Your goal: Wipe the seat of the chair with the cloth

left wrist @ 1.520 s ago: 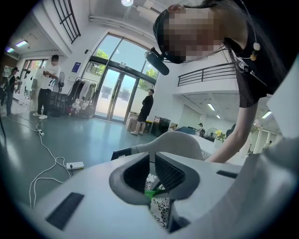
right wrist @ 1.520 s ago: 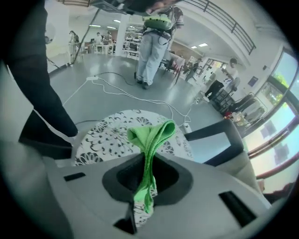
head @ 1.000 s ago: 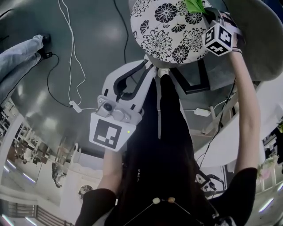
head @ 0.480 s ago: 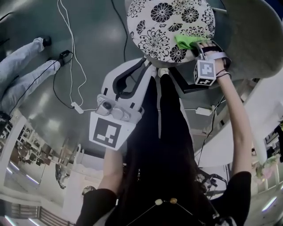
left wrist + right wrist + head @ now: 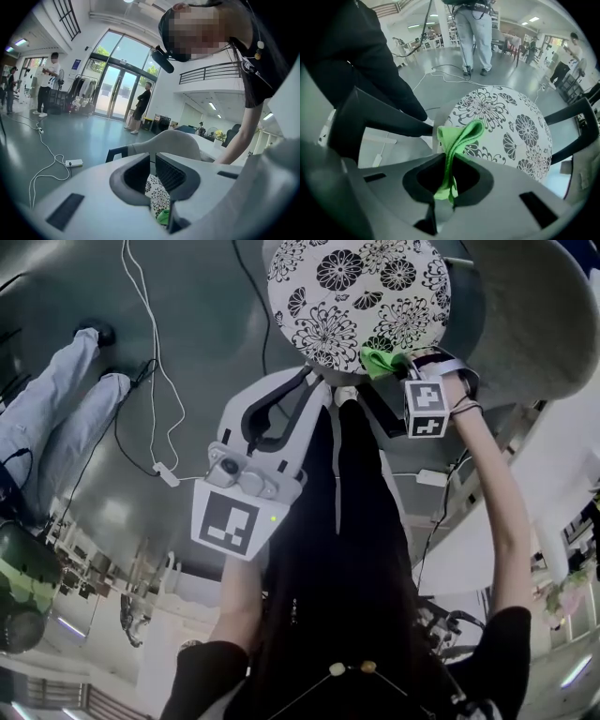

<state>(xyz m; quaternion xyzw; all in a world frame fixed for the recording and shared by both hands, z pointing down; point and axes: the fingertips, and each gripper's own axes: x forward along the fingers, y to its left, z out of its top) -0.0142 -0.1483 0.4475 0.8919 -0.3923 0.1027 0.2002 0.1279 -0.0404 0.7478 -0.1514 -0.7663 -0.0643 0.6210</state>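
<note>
The chair seat (image 5: 347,296) is round, white with black flowers, at the top of the head view. A green cloth (image 5: 378,361) lies on its near right rim, pinched in my right gripper (image 5: 403,365), which is shut on it. In the right gripper view the cloth (image 5: 459,138) sticks up folded out of the jaws of that right gripper (image 5: 449,164), with the seat (image 5: 511,122) just beyond. My left gripper (image 5: 312,381) hangs below the seat's near edge, off the seat. Its jaws stand almost together with nothing between them, and the left gripper (image 5: 153,164) looks past them at the seat (image 5: 157,192).
White cables and a power strip (image 5: 164,470) trail over the grey floor left of the chair. A person's legs in jeans (image 5: 56,399) stand at the far left. A grey curved chair back (image 5: 525,324) rises right of the seat. Another person (image 5: 476,33) stands beyond the seat.
My right gripper has dragged the cloth from the seat's far right side down across it to the near right rim. The legs at the left have stepped closer. The left gripper has stayed put.
</note>
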